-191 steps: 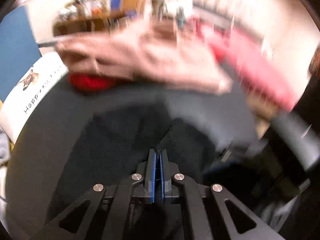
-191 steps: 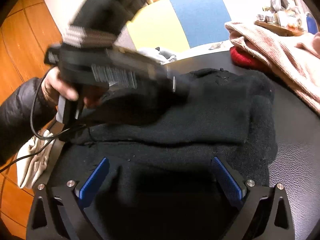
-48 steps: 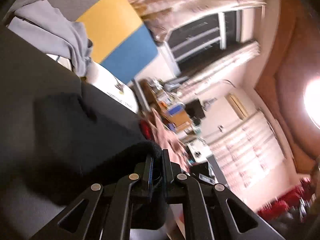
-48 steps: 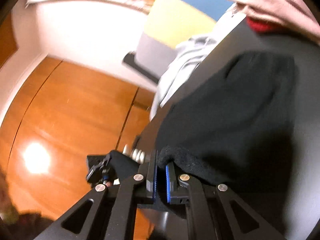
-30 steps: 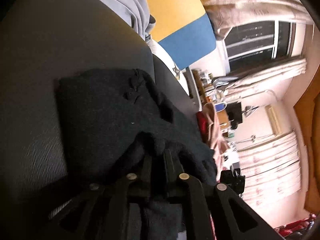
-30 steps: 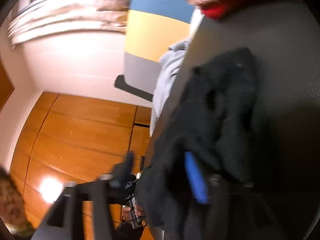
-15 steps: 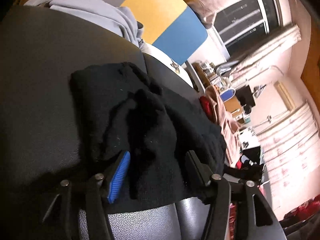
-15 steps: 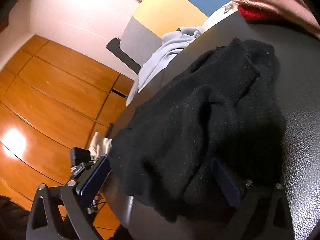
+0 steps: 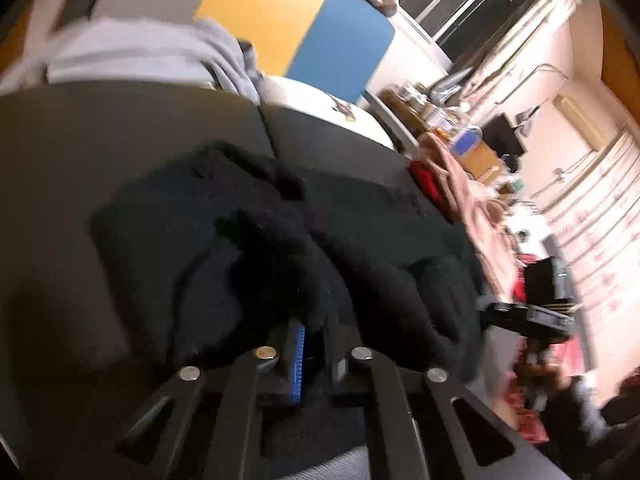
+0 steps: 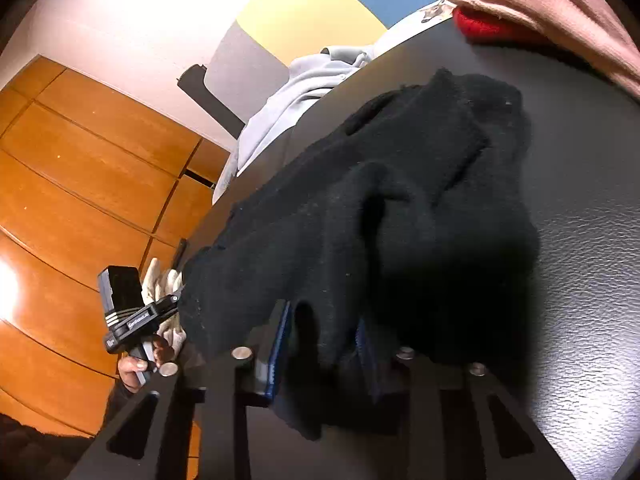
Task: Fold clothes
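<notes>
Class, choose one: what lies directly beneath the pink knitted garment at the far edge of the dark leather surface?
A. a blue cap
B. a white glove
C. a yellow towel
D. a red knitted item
D: in the right wrist view a red knitted item peeks out from under the pink knitted garment on the dark leather surface.

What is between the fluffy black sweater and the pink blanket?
In the right wrist view, bare dark leather tabletop separates the fluffy black sweater from the pink blanket; a red garment peeks from under the blanket.

Home room, curtained window [image 9: 472, 4], cluttered shelf [image 9: 436, 116], wooden wardrobe [image 10: 80, 184]
</notes>
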`<state>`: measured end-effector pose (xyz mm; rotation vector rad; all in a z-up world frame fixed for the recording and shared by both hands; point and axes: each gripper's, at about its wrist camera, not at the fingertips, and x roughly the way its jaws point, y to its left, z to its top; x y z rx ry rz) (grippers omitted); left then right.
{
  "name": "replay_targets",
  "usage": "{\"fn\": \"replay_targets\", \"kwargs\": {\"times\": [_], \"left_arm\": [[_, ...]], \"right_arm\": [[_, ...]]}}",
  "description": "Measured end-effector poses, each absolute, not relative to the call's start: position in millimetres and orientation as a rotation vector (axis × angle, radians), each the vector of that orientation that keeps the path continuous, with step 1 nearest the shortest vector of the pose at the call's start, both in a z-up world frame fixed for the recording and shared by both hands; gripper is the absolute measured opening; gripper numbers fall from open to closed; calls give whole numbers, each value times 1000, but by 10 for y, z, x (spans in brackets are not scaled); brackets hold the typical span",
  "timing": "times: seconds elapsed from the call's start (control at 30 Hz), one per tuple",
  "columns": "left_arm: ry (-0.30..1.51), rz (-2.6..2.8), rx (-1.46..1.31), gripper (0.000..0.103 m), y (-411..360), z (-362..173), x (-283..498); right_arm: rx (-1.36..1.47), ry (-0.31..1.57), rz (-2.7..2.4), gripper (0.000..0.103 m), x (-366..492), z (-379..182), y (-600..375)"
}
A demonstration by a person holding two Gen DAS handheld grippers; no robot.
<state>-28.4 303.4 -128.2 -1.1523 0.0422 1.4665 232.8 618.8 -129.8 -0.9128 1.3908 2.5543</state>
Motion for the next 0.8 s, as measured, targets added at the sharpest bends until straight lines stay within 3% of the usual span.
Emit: {"fn": "replay_targets", "kwargs": {"times": [0.4,0.53,0.63,0.73,0.8], "left_arm": [[-544,1064,-1078,5,2883,-931,-738],[-661,1132,-1142,5,3243,-1032,-1039],[-664,1205,-1232,5,3432,-1244,-1125],[-608,1222,-1263,5,3503,-1367,-1071],[-594,1217,-1270,5,3512,-1407,-1029]], "right_arm": [[-668,1654,2729,33,2098,-924,6520],[-555,1711,2587,33,1845,-988,6990],[-608,1632,2503,34,1709,-1024,7172],[-654,1635,2543,50,1788,-971,7109],[-689,1612,2572,77,1924,-914,6985]]}}
